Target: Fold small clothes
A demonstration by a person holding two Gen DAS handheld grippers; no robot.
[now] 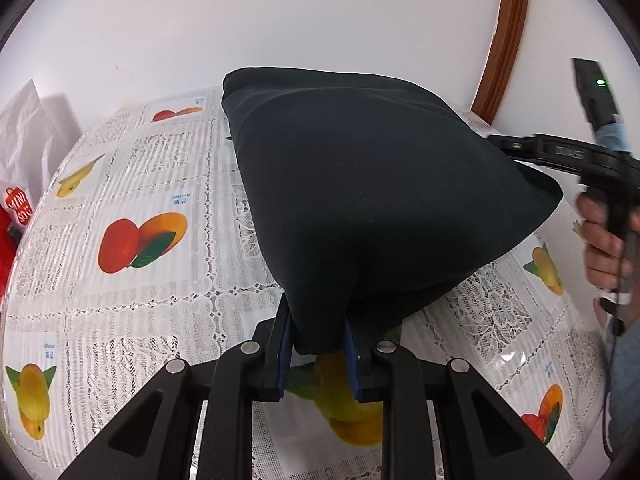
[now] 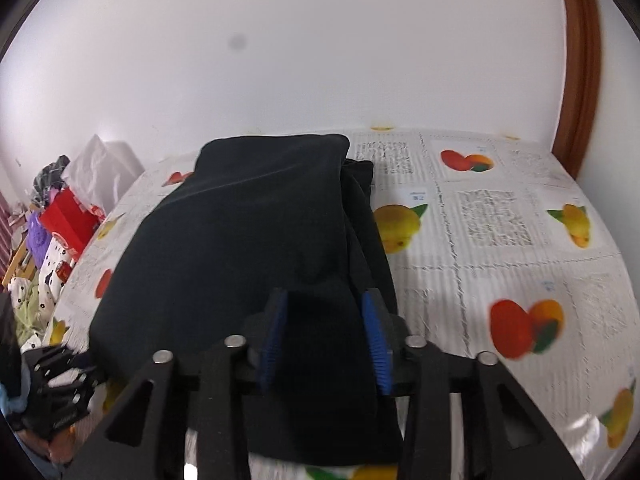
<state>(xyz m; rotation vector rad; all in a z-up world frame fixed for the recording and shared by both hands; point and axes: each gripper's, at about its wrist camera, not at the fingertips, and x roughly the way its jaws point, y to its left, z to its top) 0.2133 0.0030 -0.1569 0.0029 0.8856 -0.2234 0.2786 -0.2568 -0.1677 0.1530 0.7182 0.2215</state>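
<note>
**Now both grippers lift the dark cloth over the counter**

Well, the dark garment (image 1: 376,200) is up in the air, held over the counter (image 1: 160,312) with its fruit-print cover, and its far end seems to trail down onto that cover. It looks soft and limp, light enough to sag into a bag shape between the two holds, so I judge it will drape and slide rather than keep any crease by itself. Best to take it at the corners or along a hem, where the cloth bunches thick enough to stay put.

Left gripper (image 1: 318,344): its blue-padded fingers (image 1: 285,356) are pinching the near corner of the garment, cloth tucked right between them, low and close over the counter. Right gripper (image 2: 326,340): a thick bunch of the same garment sits between its fingers (image 2: 376,340), which press on it from both sides. In the left view that tool reaches in level from the garment's right side, gripped by the person's hand (image 1: 604,236), near the wooden door frame (image 1: 504,40).

Beyond the counter's left edge sits a red bag (image 2: 68,216) among clutter.
</note>
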